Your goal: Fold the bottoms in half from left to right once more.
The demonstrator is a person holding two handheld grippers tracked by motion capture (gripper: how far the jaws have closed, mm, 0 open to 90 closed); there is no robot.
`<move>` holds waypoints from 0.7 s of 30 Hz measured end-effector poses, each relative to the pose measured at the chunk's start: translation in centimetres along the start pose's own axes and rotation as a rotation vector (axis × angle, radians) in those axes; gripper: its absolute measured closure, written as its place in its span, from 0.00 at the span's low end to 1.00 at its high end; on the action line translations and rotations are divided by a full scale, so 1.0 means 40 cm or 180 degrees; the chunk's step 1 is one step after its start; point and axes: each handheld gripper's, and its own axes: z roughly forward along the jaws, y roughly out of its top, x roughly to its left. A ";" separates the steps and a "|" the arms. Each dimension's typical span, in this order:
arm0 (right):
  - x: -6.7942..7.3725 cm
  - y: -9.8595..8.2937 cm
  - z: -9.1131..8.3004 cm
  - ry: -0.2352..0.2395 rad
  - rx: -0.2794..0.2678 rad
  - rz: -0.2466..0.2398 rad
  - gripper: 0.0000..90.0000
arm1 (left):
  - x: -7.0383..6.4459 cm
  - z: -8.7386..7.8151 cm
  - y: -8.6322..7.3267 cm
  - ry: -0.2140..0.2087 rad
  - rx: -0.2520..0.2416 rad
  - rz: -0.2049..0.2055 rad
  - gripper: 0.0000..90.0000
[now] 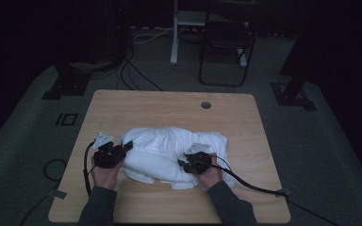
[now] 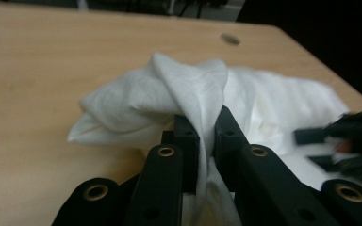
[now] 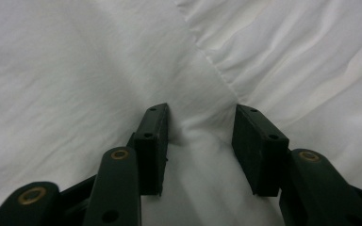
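Dim room, wooden surface (image 1: pixel 122 106), white cloth (image 1: pixel 169 141) bunched at its middle.
Your forearms enter from the near edge. Your left gripper (image 2: pixel 206 136) has its fingers pinched on a cloth fold; your right gripper (image 3: pixel 200 141) presses into the cloth, fingers spread apart.

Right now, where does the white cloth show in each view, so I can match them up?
High view: white cloth mid-table, between left gripper and right gripper.
Left gripper view: cloth centre, a fold pinched in the shut jaws.
Right gripper view: cloth fills the frame, bunched between open jaws.
Shared landmark: table hole.
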 end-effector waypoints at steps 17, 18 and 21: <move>0.047 0.049 0.008 0.0024 -0.0056 -0.0128 0.48 | -0.111 0.012 0.110 -0.0246 -0.0241 0.0384 0.93; 0.039 0.045 -0.018 0.0032 -0.0140 -0.0149 0.48 | -0.106 0.009 0.109 -0.0224 -0.0238 0.0378 0.93; 0.000 0.020 -0.084 -0.0213 -0.0174 -0.0173 0.47 | -0.098 0.005 0.109 -0.0212 -0.0240 0.0348 0.93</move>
